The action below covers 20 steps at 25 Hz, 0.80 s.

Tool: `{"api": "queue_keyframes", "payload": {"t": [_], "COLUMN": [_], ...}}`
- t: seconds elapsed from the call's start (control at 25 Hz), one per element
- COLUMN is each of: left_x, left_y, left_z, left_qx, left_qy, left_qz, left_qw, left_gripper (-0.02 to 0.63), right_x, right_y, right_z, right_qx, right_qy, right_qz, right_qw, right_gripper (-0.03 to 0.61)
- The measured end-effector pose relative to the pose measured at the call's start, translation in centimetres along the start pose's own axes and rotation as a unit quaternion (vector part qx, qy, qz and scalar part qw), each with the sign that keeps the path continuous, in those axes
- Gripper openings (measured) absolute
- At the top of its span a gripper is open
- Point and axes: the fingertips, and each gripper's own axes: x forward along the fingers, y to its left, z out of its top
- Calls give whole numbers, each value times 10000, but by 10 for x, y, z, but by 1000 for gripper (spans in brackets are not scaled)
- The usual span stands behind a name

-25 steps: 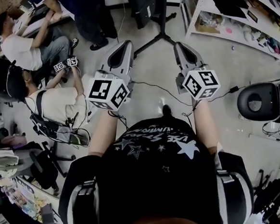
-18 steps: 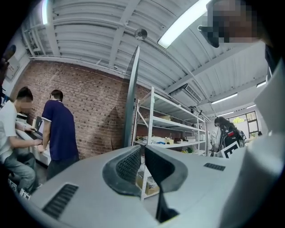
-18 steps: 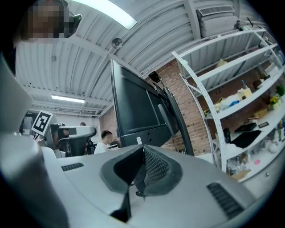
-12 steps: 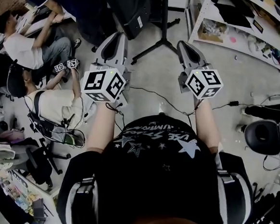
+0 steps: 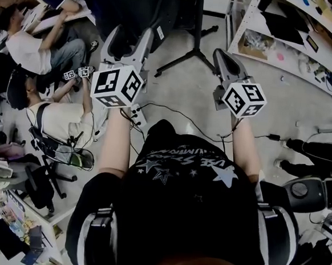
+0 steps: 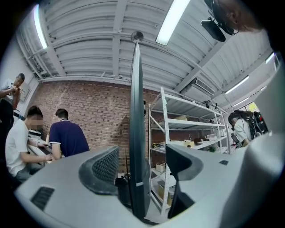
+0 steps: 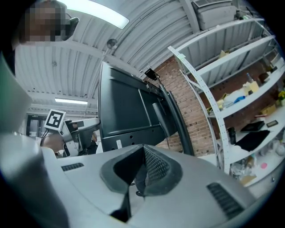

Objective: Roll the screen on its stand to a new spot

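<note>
The screen (image 6: 137, 133) stands upright on its stand on the floor just ahead of the person, beside the white shelves (image 6: 187, 129). From the left claw (image 6: 141, 164) it is seen edge-on, its thin edge running straight up and down, while its dark back faces the right claw (image 7: 141, 167). The left claw's jaws have just been opening and now stand wide apart with the screen's edge between them, the pads clear of it. The right claw's jaws are closed together on nothing.
</note>
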Motion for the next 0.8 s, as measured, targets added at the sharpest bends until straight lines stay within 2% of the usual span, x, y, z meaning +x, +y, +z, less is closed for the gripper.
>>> {"api": "queue_keyframes", "payload": {"t": [0.2,0.44,0.8], "left_x": [21,46,69], "left_y": [8,10,7], "left_z": [4,5,15], "left_qx": [-108,-150,74], "left_qy": [-91,-115,-248], "left_qz": [-48,-83,-327], "left_qw": [9999,9998,9991], "left_gripper": [342,342,341], "right_x": [17,32,64], "right_y": [-3,-15,-18], "right_z": [-9,1,14], "right_qx": [-47,-104,-294], "right_qy": [150,52,-46], "right_qz": [61,-32,-71], "right_qw": [9999,9999,9995], "right_gripper": [7,8,8]}}
